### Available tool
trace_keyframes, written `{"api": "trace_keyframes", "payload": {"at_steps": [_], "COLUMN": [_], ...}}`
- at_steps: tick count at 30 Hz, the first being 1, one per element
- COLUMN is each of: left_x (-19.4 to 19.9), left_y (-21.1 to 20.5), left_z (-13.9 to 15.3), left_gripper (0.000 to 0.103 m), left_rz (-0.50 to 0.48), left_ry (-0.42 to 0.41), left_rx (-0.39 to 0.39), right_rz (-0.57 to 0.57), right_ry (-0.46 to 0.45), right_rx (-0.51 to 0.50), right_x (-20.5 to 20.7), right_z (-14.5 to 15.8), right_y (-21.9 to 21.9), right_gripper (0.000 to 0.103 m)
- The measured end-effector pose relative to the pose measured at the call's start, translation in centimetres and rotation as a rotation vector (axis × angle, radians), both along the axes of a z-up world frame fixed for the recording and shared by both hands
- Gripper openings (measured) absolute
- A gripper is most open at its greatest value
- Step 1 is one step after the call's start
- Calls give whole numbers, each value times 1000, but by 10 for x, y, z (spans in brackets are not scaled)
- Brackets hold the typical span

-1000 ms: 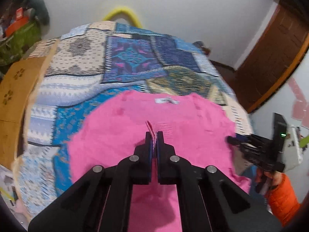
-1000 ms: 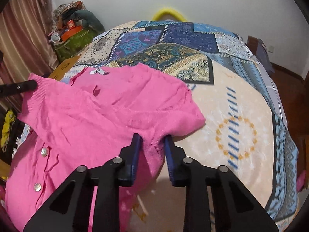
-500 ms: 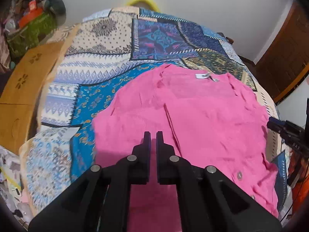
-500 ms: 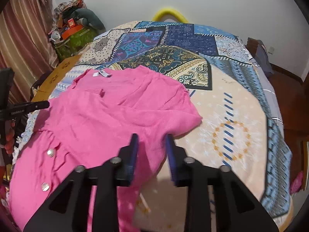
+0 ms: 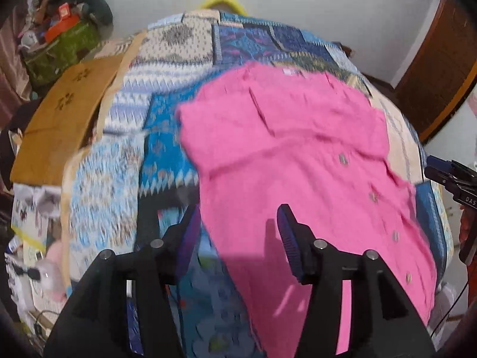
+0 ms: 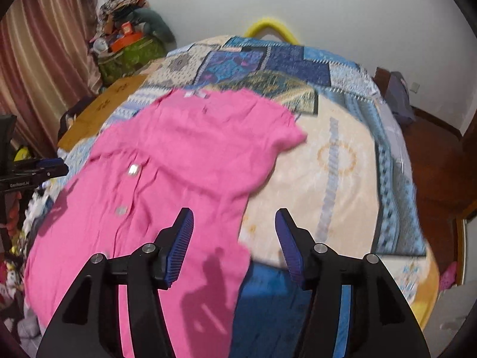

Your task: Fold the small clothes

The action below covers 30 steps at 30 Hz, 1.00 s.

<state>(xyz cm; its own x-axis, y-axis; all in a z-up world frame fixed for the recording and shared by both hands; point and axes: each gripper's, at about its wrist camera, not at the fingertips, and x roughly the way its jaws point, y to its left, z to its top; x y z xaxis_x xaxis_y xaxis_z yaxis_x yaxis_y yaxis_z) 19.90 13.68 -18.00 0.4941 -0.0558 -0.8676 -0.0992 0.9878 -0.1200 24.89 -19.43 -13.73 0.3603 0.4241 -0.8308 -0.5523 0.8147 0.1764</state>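
Nearest me: left gripper [image 5: 237, 219], fingers spread wide, holding nothing, straddling the left edge of the pink cardigan [image 5: 298, 161]. Right gripper [image 6: 234, 223], fingers likewise wide apart and empty, over the cardigan's right hem. The cardigan lies spread on the patchwork bedspread [image 6: 342, 155], buttons [image 6: 134, 169] up, label at the far collar. Beyond: yellow hoop [image 6: 269, 26] against the wall.

White wall [image 6: 342, 9], striped curtain [image 6: 38, 53], wooden floor [image 6: 432, 161].
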Motion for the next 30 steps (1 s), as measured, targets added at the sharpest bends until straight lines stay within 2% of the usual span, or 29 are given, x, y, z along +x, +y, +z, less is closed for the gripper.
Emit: {"api": "trace_keyframes", "payload": {"at_steps": [4,8,9,10,11,12,13,17,21,24,26,28,30], "left_x": [-15,-25,-26,-26,-25,-23,-21,-7,21,34,38,31,23], "left_y": [-8,-18,-21,-25,-29,-31,-32,-29,-7,7,10,10,8], "left_z": [-19,-20,-19,-18,-17,-16,-15,-8,-2,-1,-1,2,3], "left_gripper": [55,53,43,33,9,3,3,3,3,3,4,8,19], "left_rz": [-5,-17,-32,-57,-80,-99,-107,-108,-34,-3,-2,-2,-9], "left_ry": [57,15,3,-5,-6,-4,-8,-38,-55,-49,-43,-44,-40], "left_rx": [-74,-63,-60,-57,-57,-56,-47,22,65,52,42,42,39], "right_rz": [4,22,29,37,52,63,80,121,103,64,47,39,40], "right_ry": [70,152,161,162,157,152,148,102,59,21,9,13,21], "right_rx": [-4,11,12,18,29,29,28,9,6,1,4,4,9], "right_x": [-17,-27,-29,-30,-30,-30,-27,-21,-6,7,10,10,5], "right_z": [-23,-47,-50,-51,-51,-49,-48,-43,-38,-33,-27,-23,-20], "right_y": [-1,5,7,9,13,16,22,39,50,55,54,53,47], "right_gripper": [53,53,48,37,32,18,9,9,9,9,13,18,26]}}
